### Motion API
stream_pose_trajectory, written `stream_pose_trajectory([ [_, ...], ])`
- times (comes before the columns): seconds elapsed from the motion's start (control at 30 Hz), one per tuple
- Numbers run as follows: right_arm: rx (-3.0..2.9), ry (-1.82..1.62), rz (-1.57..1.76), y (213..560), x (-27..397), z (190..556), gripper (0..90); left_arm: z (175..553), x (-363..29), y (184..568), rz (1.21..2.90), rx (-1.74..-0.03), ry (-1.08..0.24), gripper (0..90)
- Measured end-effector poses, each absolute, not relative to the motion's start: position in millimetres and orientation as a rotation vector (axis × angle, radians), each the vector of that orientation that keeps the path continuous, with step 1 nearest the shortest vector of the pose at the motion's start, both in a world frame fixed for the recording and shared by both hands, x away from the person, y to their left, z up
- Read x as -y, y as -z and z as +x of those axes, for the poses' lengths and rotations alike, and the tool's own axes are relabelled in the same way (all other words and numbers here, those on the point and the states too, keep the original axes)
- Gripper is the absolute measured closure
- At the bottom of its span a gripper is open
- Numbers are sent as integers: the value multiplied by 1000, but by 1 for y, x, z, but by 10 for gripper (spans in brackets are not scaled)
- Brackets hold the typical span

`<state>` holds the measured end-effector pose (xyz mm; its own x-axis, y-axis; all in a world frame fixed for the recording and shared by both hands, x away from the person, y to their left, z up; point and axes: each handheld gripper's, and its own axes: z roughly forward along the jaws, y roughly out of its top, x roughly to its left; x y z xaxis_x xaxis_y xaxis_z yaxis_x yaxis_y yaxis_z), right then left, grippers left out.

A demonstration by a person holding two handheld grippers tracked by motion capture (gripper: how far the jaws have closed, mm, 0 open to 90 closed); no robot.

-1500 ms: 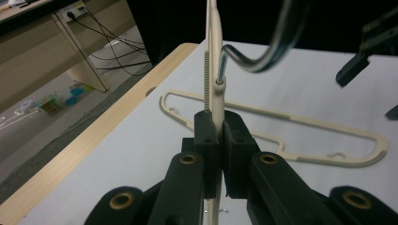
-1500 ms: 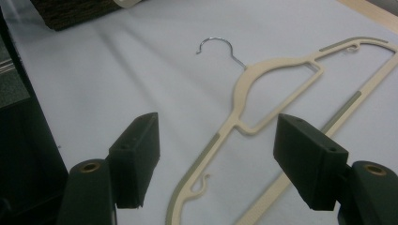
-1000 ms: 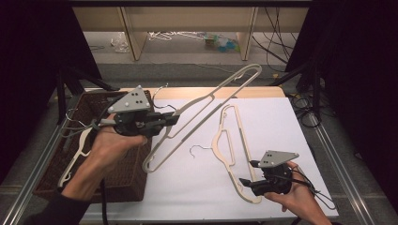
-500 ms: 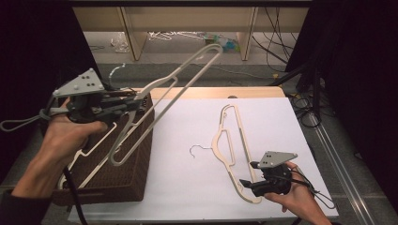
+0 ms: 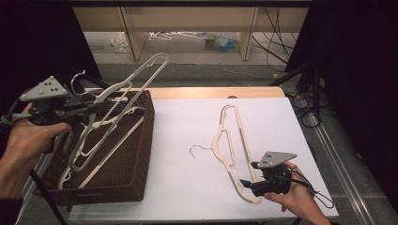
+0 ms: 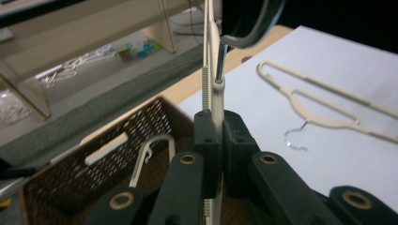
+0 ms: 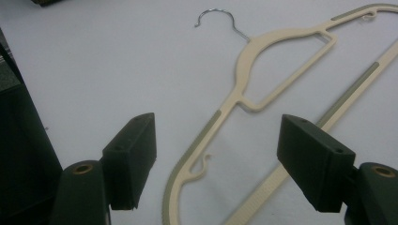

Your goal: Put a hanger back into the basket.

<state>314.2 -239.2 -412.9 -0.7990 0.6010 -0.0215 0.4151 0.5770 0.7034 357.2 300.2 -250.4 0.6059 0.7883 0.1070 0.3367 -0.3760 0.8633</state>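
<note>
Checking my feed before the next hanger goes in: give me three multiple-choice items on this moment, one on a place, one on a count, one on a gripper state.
1. The held hanger hangs over:
A. the basket
B. the white sheet
C. the floor

2. Hangers lying on the white sheet:
A. none
B. one
C. three

3. The right gripper is:
A. shut on a hanger
B. open
C. shut on nothing

Key: 1 A, the left gripper carries it above the basket. 2 B, one flat hanger lies there. 3 B, its jaws straddle the hanger end without pressing.

A lab-like recording booth: black curtains [image 5: 361, 70], loose floor cables [image 5: 277, 33], white-covered table [image 5: 187, 187].
</note>
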Motion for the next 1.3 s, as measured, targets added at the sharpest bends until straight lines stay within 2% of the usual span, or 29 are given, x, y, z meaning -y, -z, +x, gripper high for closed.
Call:
stream_pose_trajectory([
  [0.3, -2570, -1032, 852, 415, 236, 313, 294, 361, -331, 276, 2070, -949, -662, 858],
  [0.53, -2565, -1032, 852, 416, 237, 313, 291, 362, -341, 292, 2139, -1001, -658, 858],
  [0.9, -2577, -1030, 850, 417, 236, 312, 290, 368, -351, 319, 2119, -1094, -611, 858],
  [1.2, -2561, -1039, 846, 419, 235, 312, 290, 386, -357, 345, 2179, -1053, -538, 857],
  [1.3, -2583, -1024, 848, 417, 236, 312, 290, 390, -354, 353, 2164, -1101, -502, 857],
])
